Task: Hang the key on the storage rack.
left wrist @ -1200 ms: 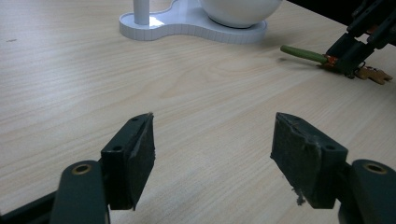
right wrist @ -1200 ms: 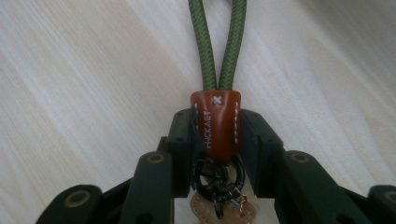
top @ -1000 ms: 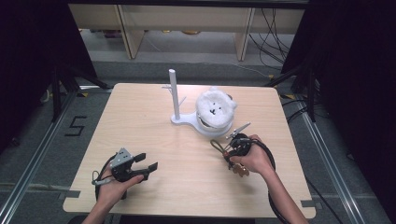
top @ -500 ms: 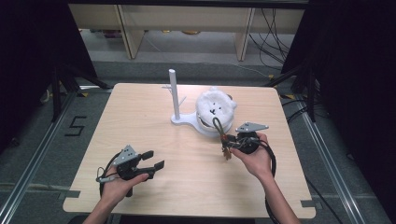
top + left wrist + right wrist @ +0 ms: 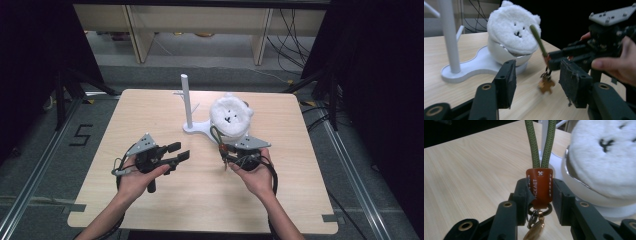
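A key strap with a green cord loop [image 5: 540, 142], an orange leather tab [image 5: 539, 186] and a gold charm [image 5: 545, 85] hangs in my right gripper [image 5: 539, 192], which is shut on the leather tab. In the high view the right gripper [image 5: 227, 152] sits just in front of the white plush bear [image 5: 230, 117], with the cord [image 5: 216, 135] rising toward it. The bear caps a white bowl on a stand whose pole [image 5: 186, 100] is upright. My left gripper [image 5: 179, 152] is open, its pads [image 5: 506, 80] apart with nothing between them, pointing at the strap.
The stand's flat white base [image 5: 471, 67] lies on the wooden table [image 5: 150, 115], between the pole and the bowl. Bare tabletop lies in front of both hands and to the far left. Dark floor and rails [image 5: 30, 175] surround the table edges.
The left gripper has moved forward and to the right, toward the middle of the table. The right gripper has shifted a little left and turned, so the cord loop stands up near the bear.
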{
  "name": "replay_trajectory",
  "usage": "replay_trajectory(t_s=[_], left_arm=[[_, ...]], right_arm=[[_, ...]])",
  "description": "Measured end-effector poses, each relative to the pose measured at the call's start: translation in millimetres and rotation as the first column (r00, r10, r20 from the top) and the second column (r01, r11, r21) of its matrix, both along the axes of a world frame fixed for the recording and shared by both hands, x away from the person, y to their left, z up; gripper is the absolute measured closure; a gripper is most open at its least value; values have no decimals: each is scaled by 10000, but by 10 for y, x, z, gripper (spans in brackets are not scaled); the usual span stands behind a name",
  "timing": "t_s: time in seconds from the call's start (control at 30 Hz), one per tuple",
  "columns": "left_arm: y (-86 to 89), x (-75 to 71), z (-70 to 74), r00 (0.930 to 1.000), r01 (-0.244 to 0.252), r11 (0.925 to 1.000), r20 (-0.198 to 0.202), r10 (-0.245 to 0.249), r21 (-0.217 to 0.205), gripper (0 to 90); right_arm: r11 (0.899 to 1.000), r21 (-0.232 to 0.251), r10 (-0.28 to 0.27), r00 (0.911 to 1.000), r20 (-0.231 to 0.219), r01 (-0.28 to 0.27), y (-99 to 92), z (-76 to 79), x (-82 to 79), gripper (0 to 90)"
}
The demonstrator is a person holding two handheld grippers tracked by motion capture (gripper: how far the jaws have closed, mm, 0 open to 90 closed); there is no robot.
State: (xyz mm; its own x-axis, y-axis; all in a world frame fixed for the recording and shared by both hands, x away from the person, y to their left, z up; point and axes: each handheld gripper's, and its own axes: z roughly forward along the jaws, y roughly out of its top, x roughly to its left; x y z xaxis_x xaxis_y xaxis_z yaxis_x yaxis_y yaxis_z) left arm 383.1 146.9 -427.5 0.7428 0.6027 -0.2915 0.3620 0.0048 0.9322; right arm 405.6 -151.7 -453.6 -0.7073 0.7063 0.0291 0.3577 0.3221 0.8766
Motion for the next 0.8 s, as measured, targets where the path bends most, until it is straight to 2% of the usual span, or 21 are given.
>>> replay_trajectory(t_s=[0.03,0.07,0.1,0.13,0.2,0.23,0.27,0.3,0.33,0.4,0.43,0.5,0.6,0.67,0.8], left_arm=[[-52,39,22,9998,45,9998,-184,-49,-214,504],[-52,39,22,9998,45,9998,-184,-49,-214,511],[-99,75,21,9994,3,9995,-354,-15,-329,519],[-118,91,16,9990,-11,9992,-444,-6,-394,528],[-132,111,10,9985,-13,9989,-546,-12,-461,546],[-154,150,-4,9974,-80,9982,-713,37,-600,550],[-154,150,-4,9974,-80,9982,-713,37,-600,551],[-176,181,-18,9957,-104,9972,-921,36,-741,552],[-185,196,-26,9949,-103,9968,-1006,23,-794,552],[-204,221,-37,9937,-172,9965,-1118,79,-822,554],[-211,232,-40,9931,-166,9964,-1170,67,-833,557],[-219,243,-41,9923,-175,9961,-1237,67,-862,566],[-247,283,-48,9903,-130,9962,-1391,8,-867,577],[-263,302,-57,9891,-148,9966,-1473,27,-814,589],[-282,334,-54,9879,-207,9963,-1547,76,-834,622]], right_arm=[[10000,-8,55,9995,327,-55,61,-10,-3,681],[10000,-8,55,9995,327,-55,61,-10,-3,681],[10000,74,-43,9996,284,41,121,-8,-32,681],[9998,-58,214,9982,553,-211,139,-10,-16,681],[9997,-49,246,9986,478,-244,163,-11,-28,681],[9997,-32,235,9980,583,-233,197,-11,-38,681],[9995,-1,299,9971,700,-300,206,-12,-34,681],[9998,-3,215,9984,523,-216,217,-6,-50,681],[9997,66,214,9979,612,-218,229,-8,-49,681],[9998,94,189,9970,752,-197,244,-2,-48,681],[9995,194,218,9977,648,-231,255,0,-53,681],[9988,181,444,9957,808,-460,271,8,-42,681],[9993,57,371,9959,828,-377,284,30,-54,681],[9993,220,263,9951,954,-286,311,24,-57,681],[9991,175,380,9963,770,-394,324,30,-62,681]])
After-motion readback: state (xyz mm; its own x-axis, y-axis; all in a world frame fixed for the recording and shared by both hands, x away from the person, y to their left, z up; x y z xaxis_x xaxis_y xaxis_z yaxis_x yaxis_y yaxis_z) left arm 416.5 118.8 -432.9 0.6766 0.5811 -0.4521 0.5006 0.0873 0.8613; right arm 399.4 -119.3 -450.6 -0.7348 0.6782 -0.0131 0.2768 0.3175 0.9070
